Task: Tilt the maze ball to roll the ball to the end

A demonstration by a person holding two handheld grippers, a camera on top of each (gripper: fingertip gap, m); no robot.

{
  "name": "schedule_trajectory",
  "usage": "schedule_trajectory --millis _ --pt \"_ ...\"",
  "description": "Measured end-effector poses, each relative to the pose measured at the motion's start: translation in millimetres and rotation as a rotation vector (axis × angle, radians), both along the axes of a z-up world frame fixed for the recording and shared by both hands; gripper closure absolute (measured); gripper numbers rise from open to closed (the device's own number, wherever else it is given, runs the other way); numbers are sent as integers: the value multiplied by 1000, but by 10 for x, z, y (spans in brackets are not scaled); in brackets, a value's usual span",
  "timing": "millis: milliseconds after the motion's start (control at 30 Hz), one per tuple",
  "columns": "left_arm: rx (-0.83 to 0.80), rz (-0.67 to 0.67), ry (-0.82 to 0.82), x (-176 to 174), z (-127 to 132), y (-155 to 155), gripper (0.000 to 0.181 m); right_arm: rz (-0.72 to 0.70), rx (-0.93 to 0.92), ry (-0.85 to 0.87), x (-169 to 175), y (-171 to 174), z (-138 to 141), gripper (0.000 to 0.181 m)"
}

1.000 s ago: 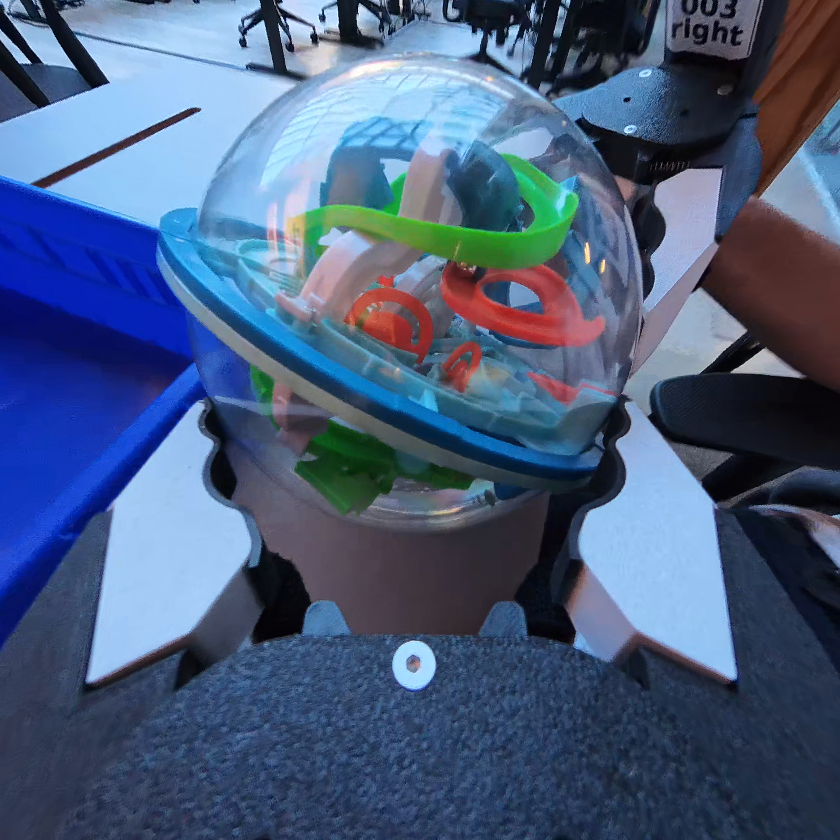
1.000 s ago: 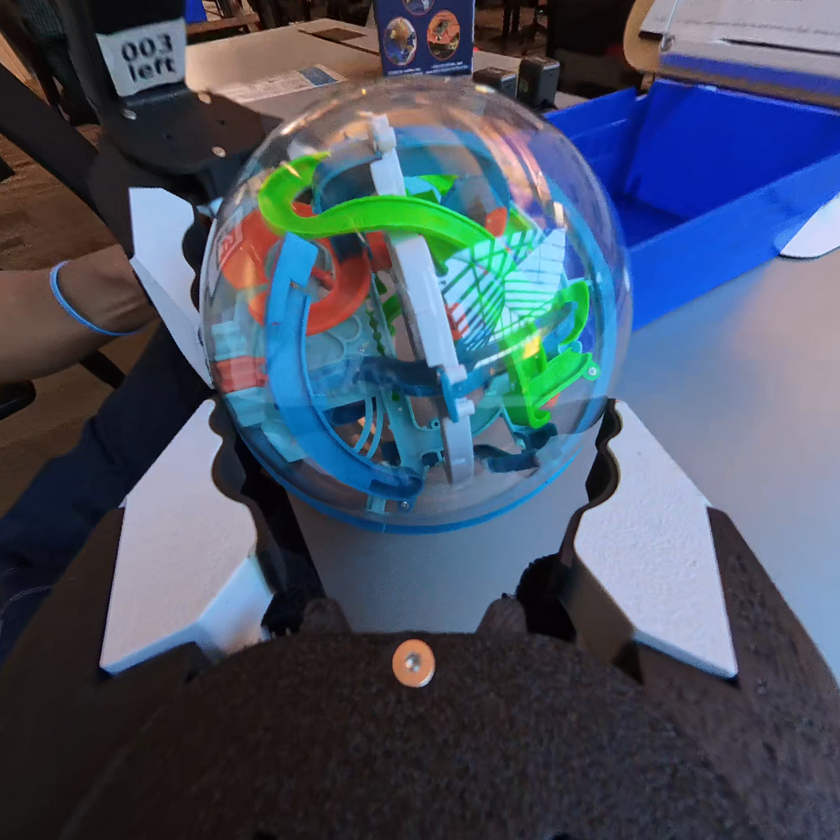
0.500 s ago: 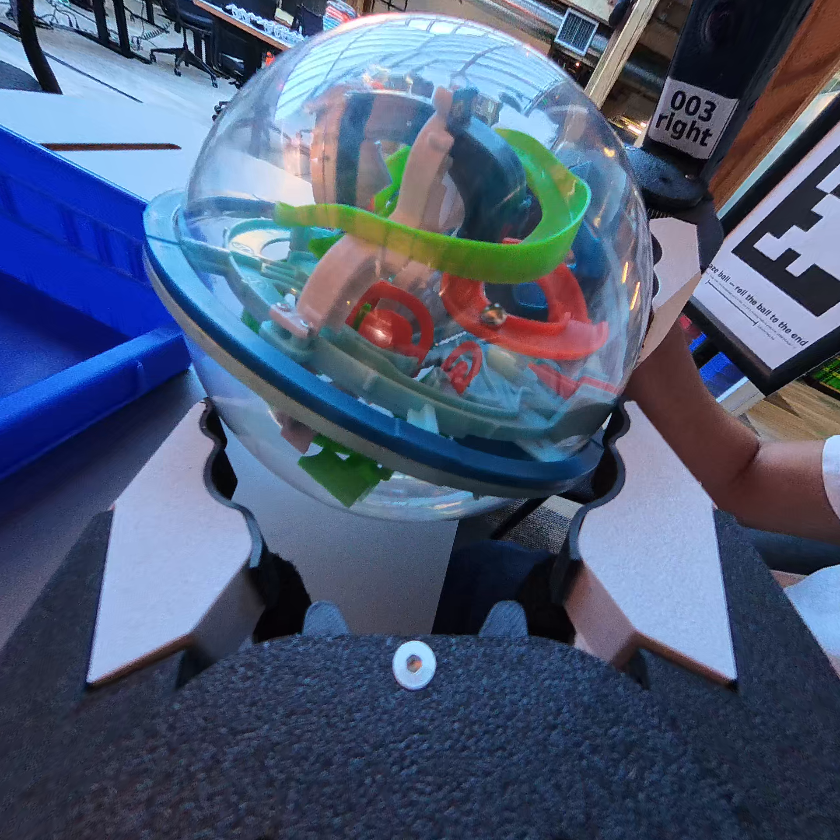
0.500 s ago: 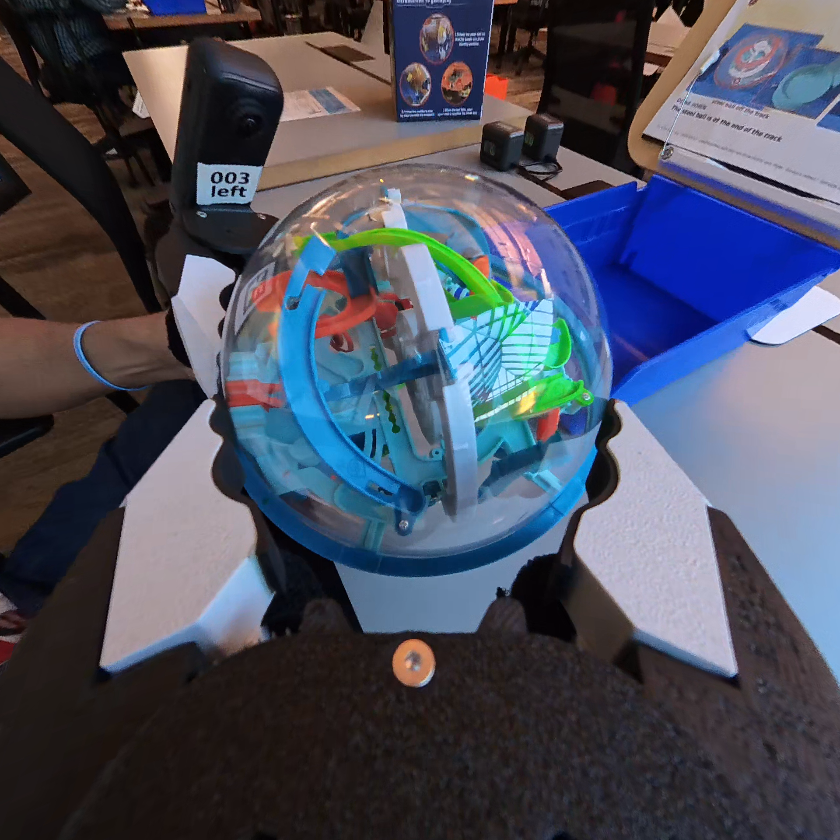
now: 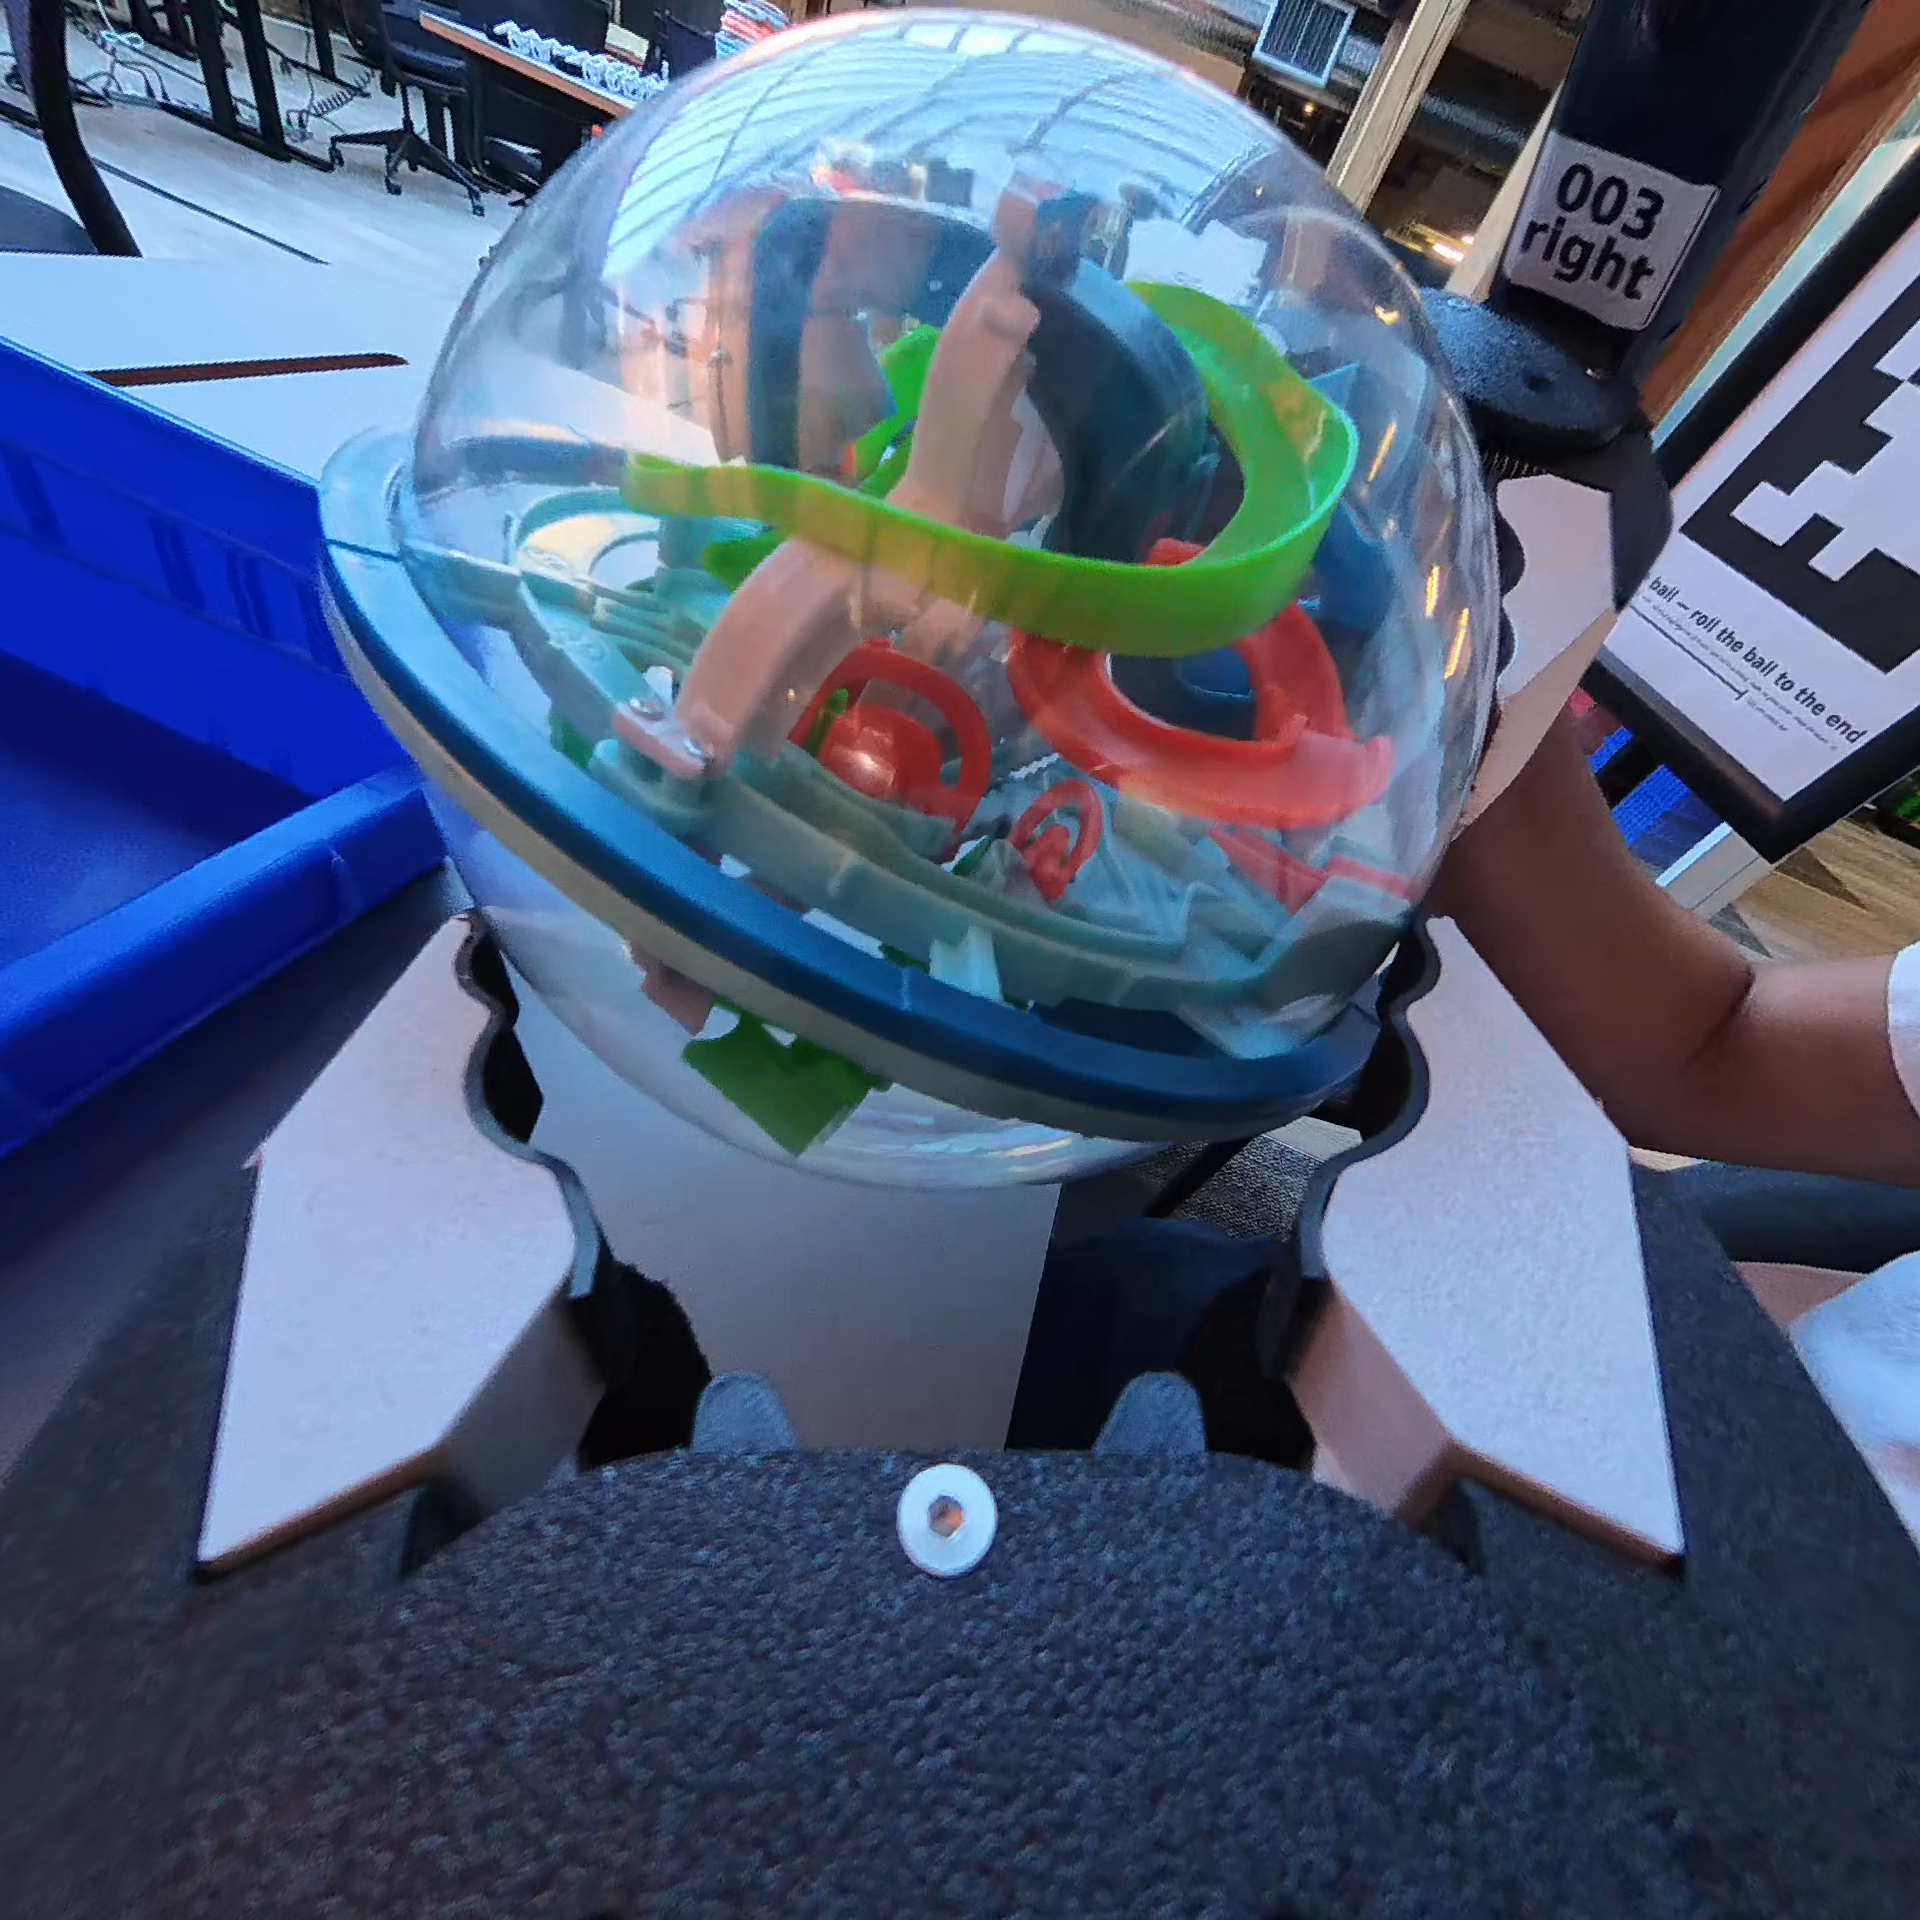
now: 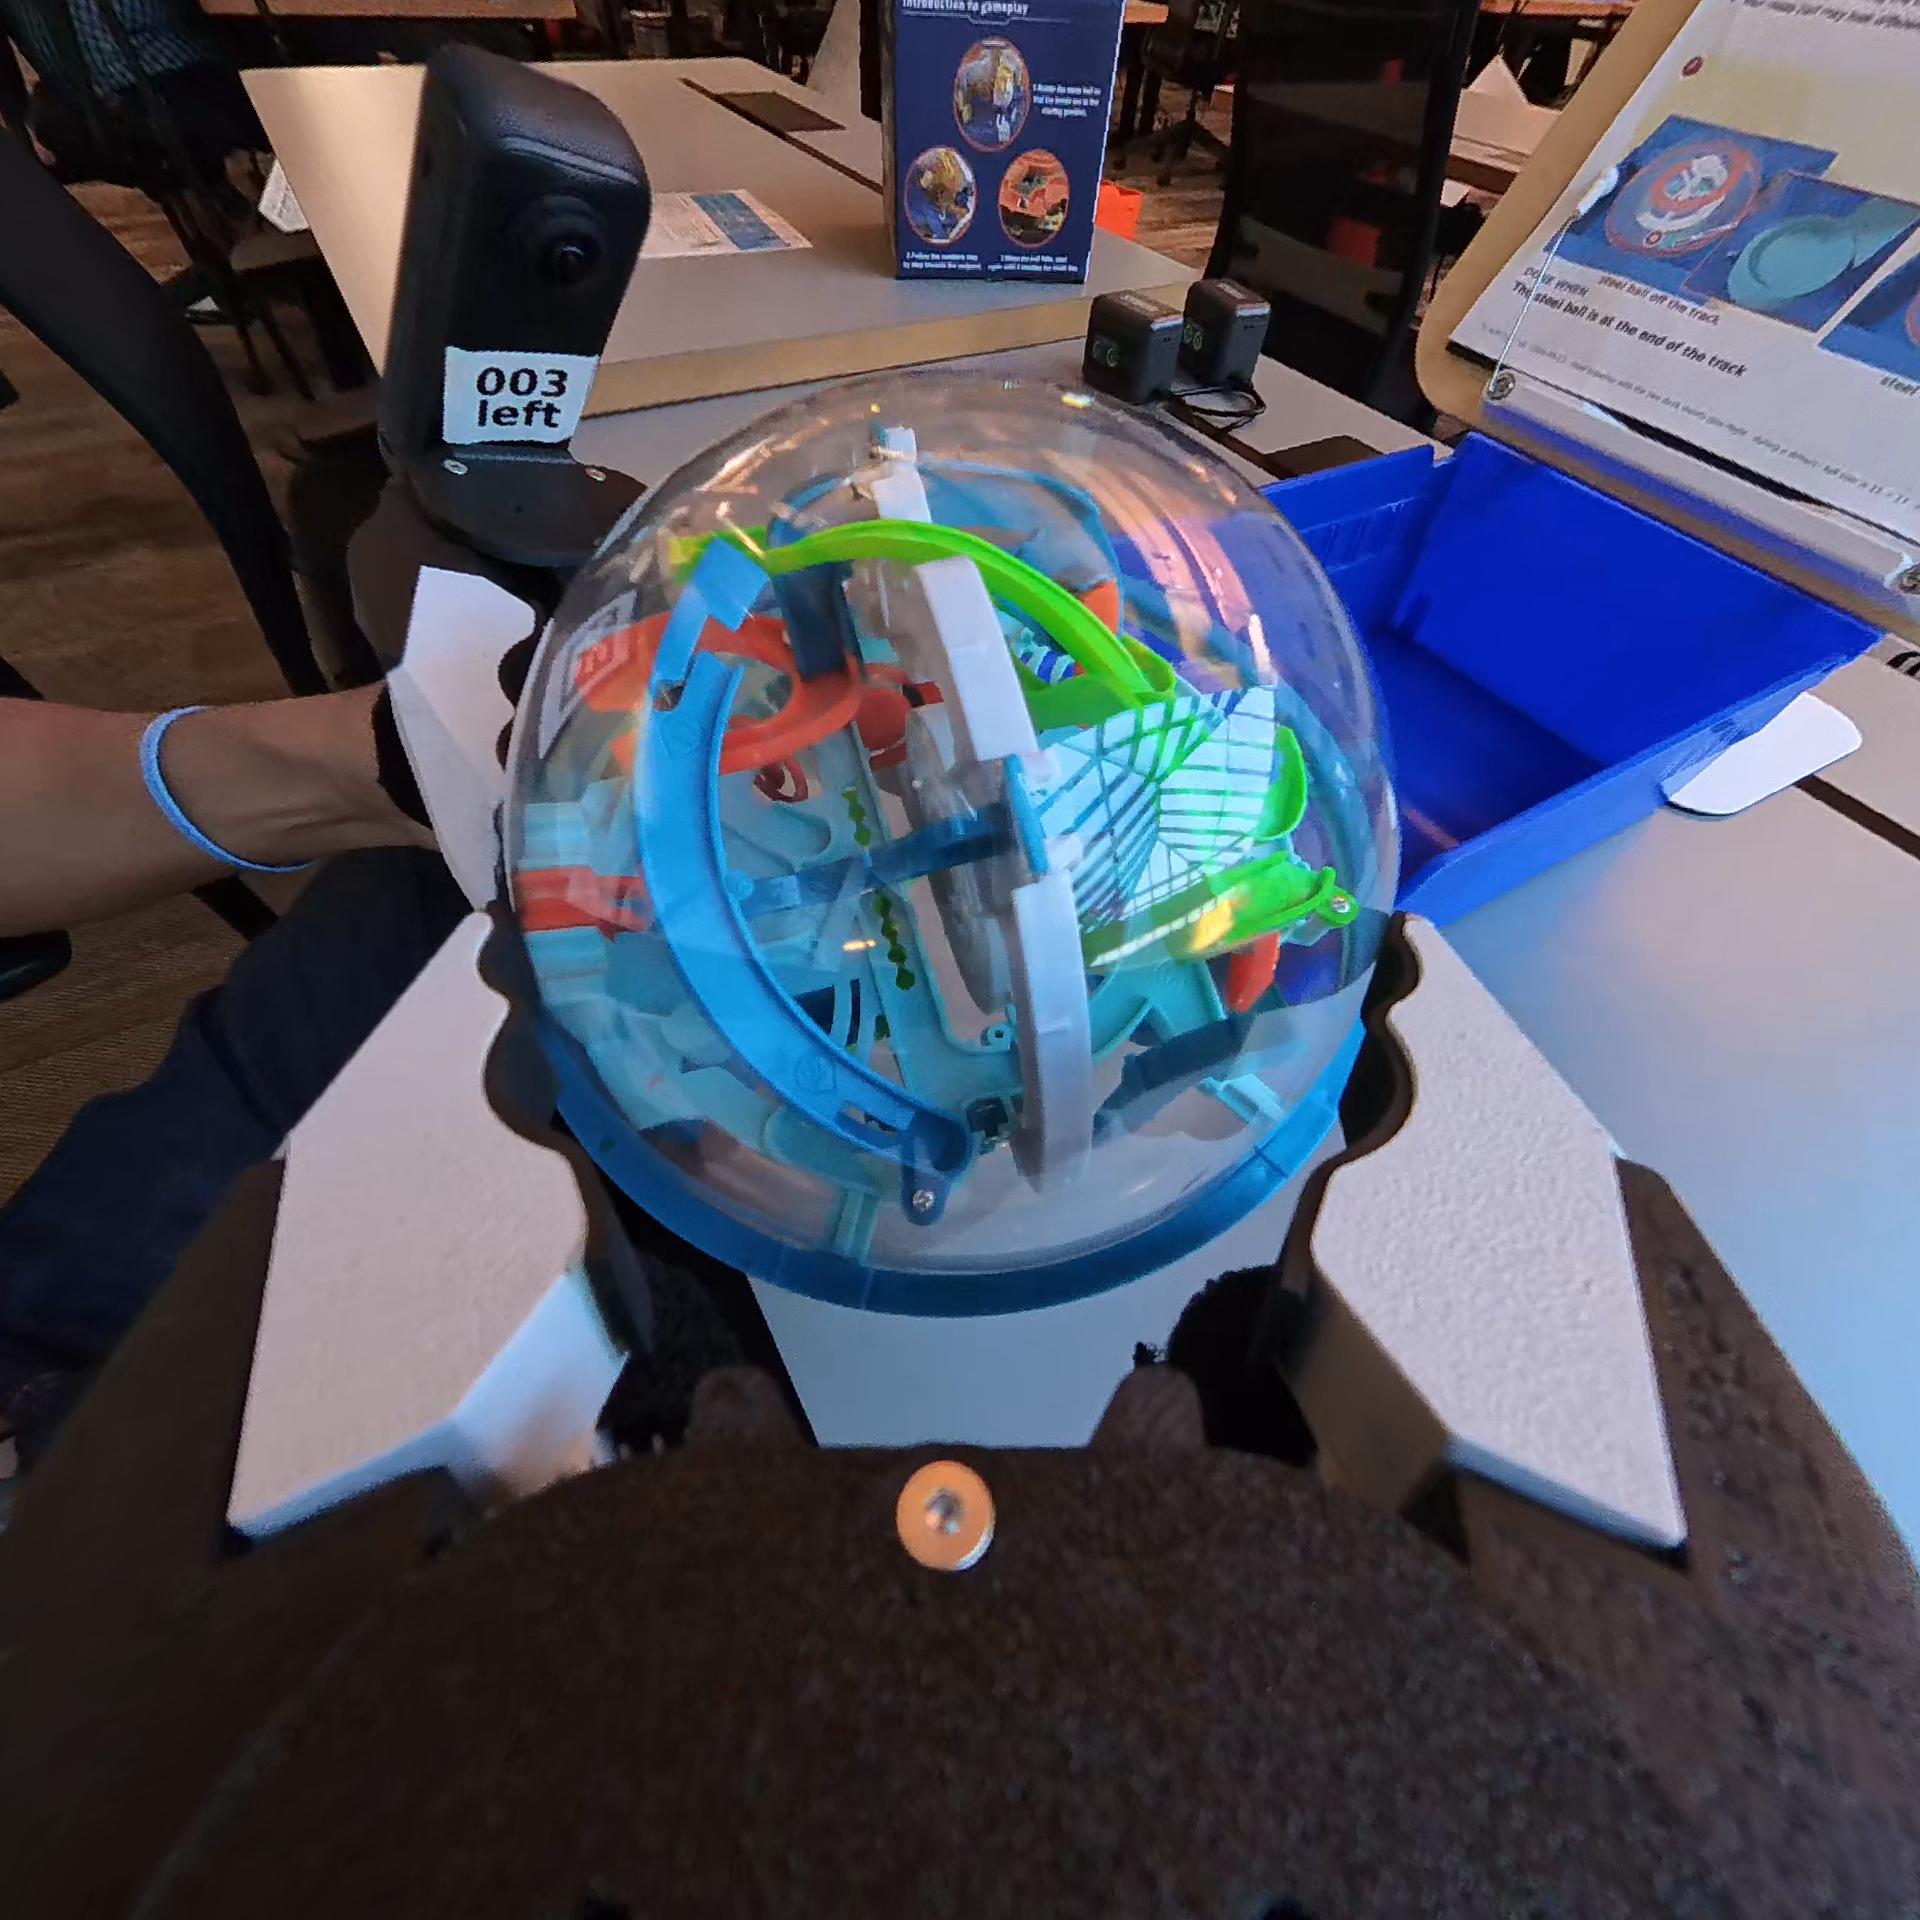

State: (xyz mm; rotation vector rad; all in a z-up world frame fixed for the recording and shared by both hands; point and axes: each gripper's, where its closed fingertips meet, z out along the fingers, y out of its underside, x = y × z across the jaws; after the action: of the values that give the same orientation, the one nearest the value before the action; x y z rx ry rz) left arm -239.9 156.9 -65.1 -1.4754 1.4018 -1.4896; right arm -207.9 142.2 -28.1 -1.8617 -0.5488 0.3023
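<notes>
Maze ball (image 5: 914, 623) is filling centre frame in both wrist views, lifted off the table (image 6: 1714, 1039), blue equator ring tilting down to lower right in left view. I'm clamping it between both grippers: left gripper (image 5: 940, 997) closed on the ring, right gripper (image 6: 940, 997) closed on the sphere from the opposite side. Steel ball: can't locate it. Risk: slick curved shell slipping if tilts desync, dropping beside blue bin (image 6: 1558, 665) at right.

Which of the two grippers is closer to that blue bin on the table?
Left. In the right wrist view the blue bin lies past the maze ball, on the far side from the right gripper. In the left wrist view it sits just beside the left gripper.
</notes>
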Motion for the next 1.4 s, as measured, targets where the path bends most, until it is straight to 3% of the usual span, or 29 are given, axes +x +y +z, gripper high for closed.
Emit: schedule_trajectory --millis 33,567,900,1200,1400 --pt "-1 -2 -1 4 -2 -6 24 -1 0 -3 2 -5 0 30" --pt "150 50 -19 -46 164 -36 24 33 79 -42 -41 -79 115 29" --pt "281 138 133 -110 237 28 24 95 30 180 -49 -28 -80 30" --pt "243 121 147 -93 183 18 24 81 20 160 -29 -33 -86 30" --pt "189 130 178 -92 137 22 24 85 -48 238 -30 -21 -174 29"
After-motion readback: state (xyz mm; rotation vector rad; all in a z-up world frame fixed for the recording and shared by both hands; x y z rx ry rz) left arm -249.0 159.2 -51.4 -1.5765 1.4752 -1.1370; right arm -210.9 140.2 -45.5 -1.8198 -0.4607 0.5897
